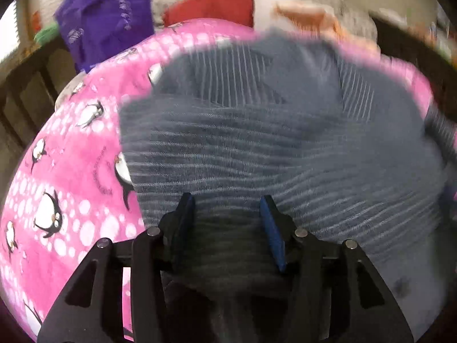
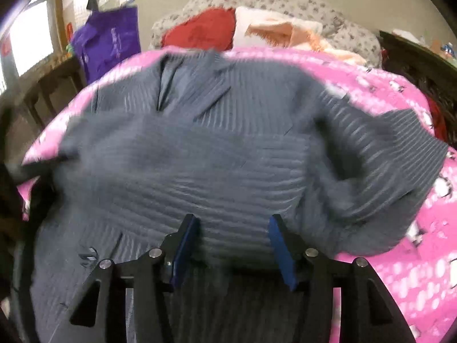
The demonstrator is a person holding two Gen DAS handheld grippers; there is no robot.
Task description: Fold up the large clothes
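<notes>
A grey-blue pinstriped garment (image 1: 257, 143) lies spread over a pink penguin-print blanket (image 1: 71, 171). It also shows in the right wrist view (image 2: 200, 157), with collar and lapels at the far side and a sleeve bunched to the right. My left gripper (image 1: 227, 200) is open, jaws wide apart just above the near part of the garment. My right gripper (image 2: 232, 220) is open too, hovering over the garment's near edge. Neither holds cloth. Both views are blurred.
A pile of clothes lies beyond the blanket: a red piece (image 2: 205, 31), a peach and white piece (image 2: 285, 34), on a grey patterned cover (image 2: 314, 8). A purple bag (image 2: 108, 45) hangs at the left over dark wooden furniture (image 2: 57, 85).
</notes>
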